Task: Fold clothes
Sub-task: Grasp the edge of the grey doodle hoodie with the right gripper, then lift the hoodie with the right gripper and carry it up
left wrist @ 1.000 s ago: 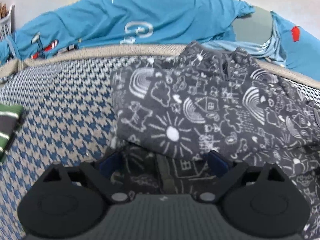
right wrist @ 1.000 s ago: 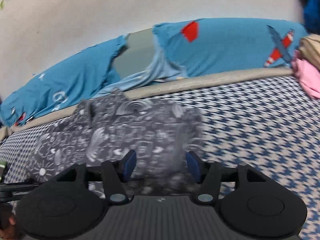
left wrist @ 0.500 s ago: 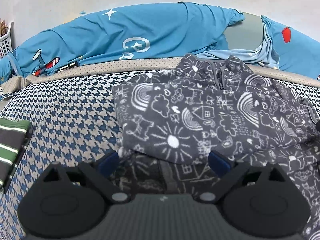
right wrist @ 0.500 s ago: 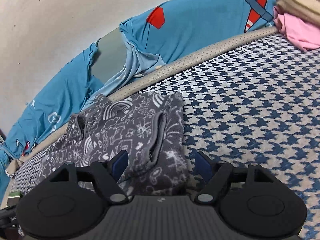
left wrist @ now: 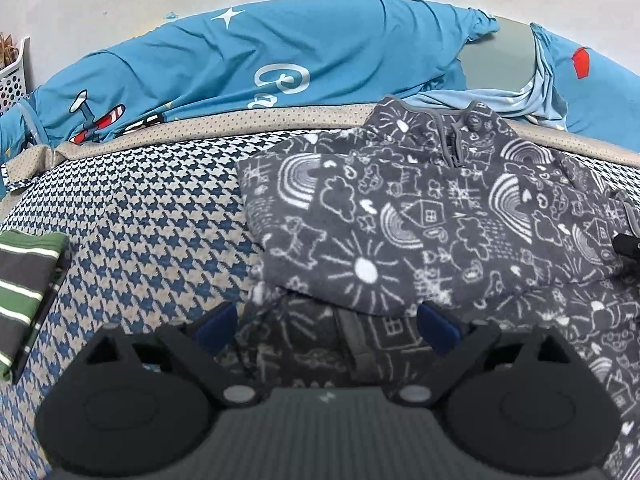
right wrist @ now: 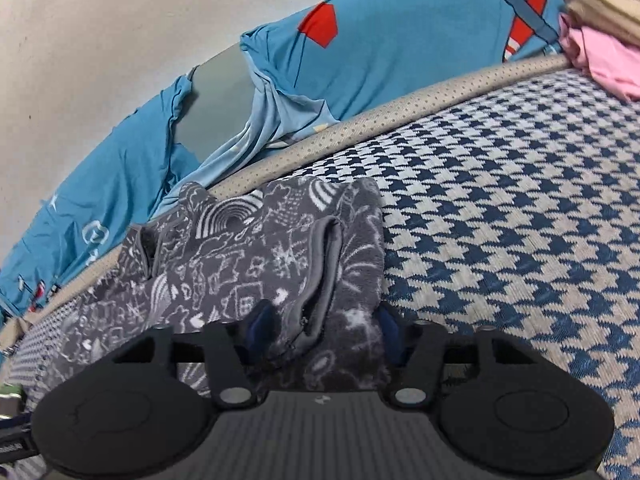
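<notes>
A dark grey fleece top [left wrist: 400, 220] with white doodle print lies partly folded on the houndstooth bed cover [left wrist: 140, 232], zip collar toward the far edge. My left gripper [left wrist: 326, 330] is open and wide, low over the top's near hem, with fabric lying loose between its blue pads [left wrist: 216, 326]. In the right wrist view the same top [right wrist: 260, 260] shows its right edge and a grey-trimmed cuff [right wrist: 324, 264]. My right gripper [right wrist: 324, 326] is closing there, and the fleece bunches up between its pads.
A rumpled blue printed quilt [left wrist: 280, 60] lines the far edge against a pale wall. A folded green-striped garment [left wrist: 24, 280] lies at the left. Pink and beige clothes [right wrist: 600, 60] are piled at the far right. A white basket [left wrist: 12, 76] stands at the far left.
My right gripper sank onto the top's right edge, rolled, and its jaws first widened, then narrowed around the fleece. The left gripper stayed almost where it was, jaws still wide.
</notes>
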The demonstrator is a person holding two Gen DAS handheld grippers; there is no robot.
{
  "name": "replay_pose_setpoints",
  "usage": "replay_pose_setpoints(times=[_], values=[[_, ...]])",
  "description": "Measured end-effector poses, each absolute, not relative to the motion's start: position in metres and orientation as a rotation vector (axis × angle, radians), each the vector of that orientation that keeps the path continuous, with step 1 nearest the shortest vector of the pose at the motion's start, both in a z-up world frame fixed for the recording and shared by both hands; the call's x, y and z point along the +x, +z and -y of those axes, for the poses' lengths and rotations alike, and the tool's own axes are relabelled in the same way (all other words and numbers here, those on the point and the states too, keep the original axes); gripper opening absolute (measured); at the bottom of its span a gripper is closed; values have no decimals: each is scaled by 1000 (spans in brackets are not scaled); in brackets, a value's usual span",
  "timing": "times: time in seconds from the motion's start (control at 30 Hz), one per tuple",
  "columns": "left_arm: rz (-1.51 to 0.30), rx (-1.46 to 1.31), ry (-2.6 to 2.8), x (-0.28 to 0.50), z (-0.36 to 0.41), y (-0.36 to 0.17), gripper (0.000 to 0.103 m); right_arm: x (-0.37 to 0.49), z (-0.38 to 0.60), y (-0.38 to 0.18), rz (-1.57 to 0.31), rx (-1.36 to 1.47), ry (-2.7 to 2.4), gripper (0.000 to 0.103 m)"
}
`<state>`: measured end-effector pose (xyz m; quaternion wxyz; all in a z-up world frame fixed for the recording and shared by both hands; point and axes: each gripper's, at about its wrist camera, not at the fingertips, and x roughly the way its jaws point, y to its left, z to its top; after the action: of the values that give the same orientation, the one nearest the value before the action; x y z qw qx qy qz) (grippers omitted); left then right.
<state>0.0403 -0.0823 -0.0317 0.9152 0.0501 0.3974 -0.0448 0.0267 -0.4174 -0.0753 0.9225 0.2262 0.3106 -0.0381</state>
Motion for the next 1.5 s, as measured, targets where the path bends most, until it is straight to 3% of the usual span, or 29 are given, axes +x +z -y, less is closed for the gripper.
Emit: replay_pose_setpoints(times=[0.1,0.3,1.5], values=[[-817,97,-76,41,77,-31,97,29,416,-76,-629,481,-59,32],[-819,66,-54,41,65,-27,97,26,398,-63,-590,416,-90,20],[-809,-104,47,26,-28,-11,101,21,247,-2,-380,123,49,18]])
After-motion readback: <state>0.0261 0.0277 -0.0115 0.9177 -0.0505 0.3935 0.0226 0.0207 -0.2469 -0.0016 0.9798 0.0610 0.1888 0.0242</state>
